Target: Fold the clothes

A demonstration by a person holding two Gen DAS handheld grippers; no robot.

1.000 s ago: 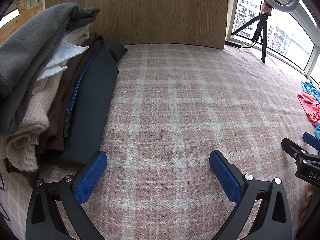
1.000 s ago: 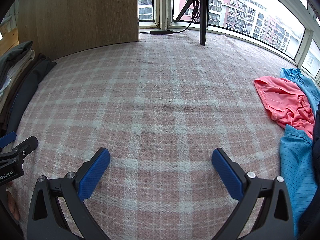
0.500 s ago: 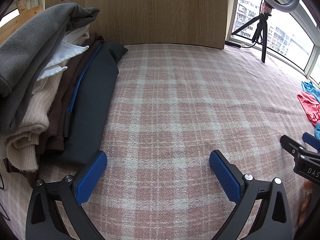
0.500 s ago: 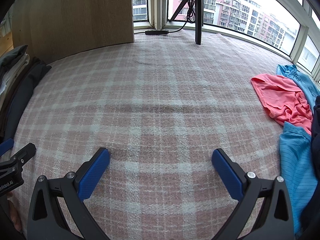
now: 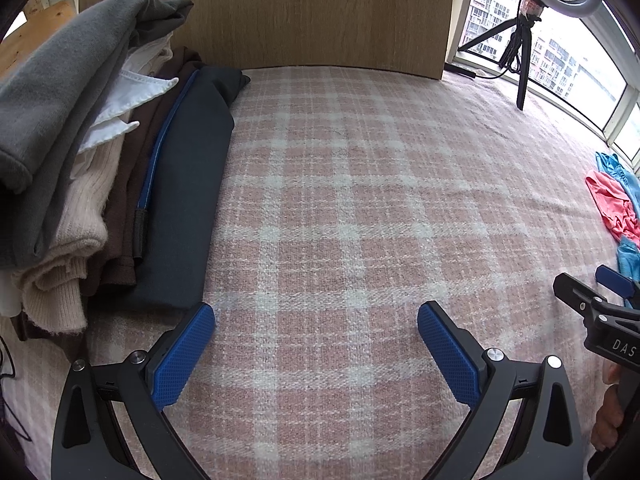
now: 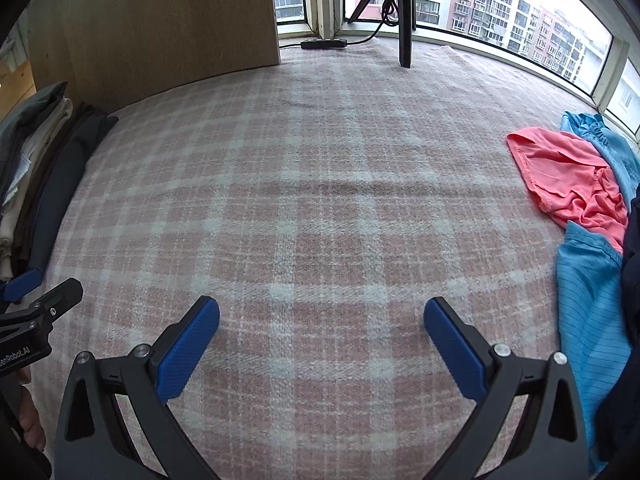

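A stack of folded clothes (image 5: 80,168) sits at the left, with a grey top, white and cream layers, a brown piece and a dark navy garment (image 5: 184,200) at its right edge. My left gripper (image 5: 316,320) hovers open over the pink plaid blanket (image 5: 340,200), its left fingertip close to the navy garment. Unfolded clothes lie at the right: a pink garment (image 6: 568,176) and a light blue one (image 6: 588,304). My right gripper (image 6: 322,316) is open over bare blanket, left of the blue garment. Both hold nothing.
A wooden panel (image 5: 280,12) stands behind the blanket. A black tripod (image 6: 404,12) with a cable and a power strip (image 6: 324,43) stands by the windows. A dark garment edge (image 6: 632,248) shows at the far right. A hand (image 5: 608,416) holds the other gripper.
The right wrist view has swung slightly right and closer to the pink and blue clothes. The left gripper has barely shifted. Both stay open.
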